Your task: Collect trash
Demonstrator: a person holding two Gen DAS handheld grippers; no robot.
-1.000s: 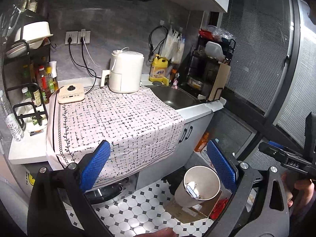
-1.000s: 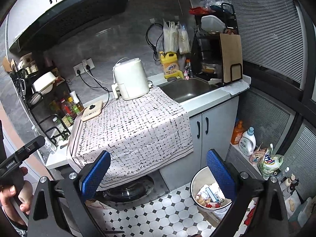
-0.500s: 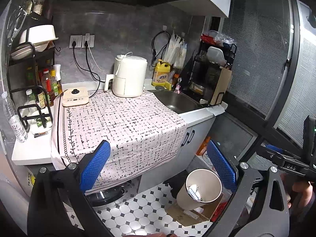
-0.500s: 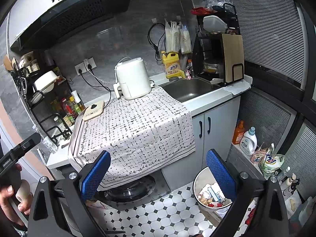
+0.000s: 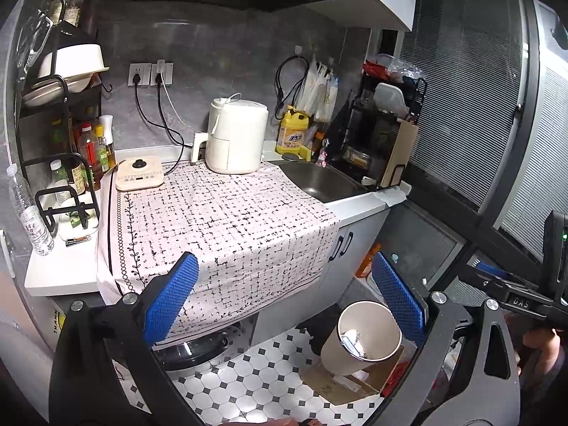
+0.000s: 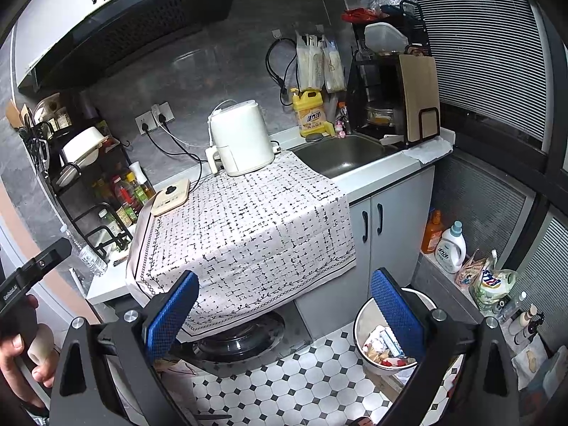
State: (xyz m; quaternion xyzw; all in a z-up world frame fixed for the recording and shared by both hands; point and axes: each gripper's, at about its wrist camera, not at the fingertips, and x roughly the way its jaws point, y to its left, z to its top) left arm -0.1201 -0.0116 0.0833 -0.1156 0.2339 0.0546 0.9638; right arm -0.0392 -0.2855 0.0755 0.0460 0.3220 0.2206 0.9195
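Left wrist view showed the left gripper [image 5: 284,294] spread wide, holding nothing. Saw one round tan trash bin [image 5: 360,340] on the tiled floor [image 5: 248,372], low and just under the right blue finger [image 5: 397,294], with a little trash inside. Right wrist view showed the right gripper [image 6: 285,314] wide too, also with nothing in it. Found the same bin [image 6: 365,309] partly behind its right finger, holding wrappers. Counted one white air fryer [image 6: 243,138], one sink [image 6: 340,156], two cupboard handles [image 6: 372,222].
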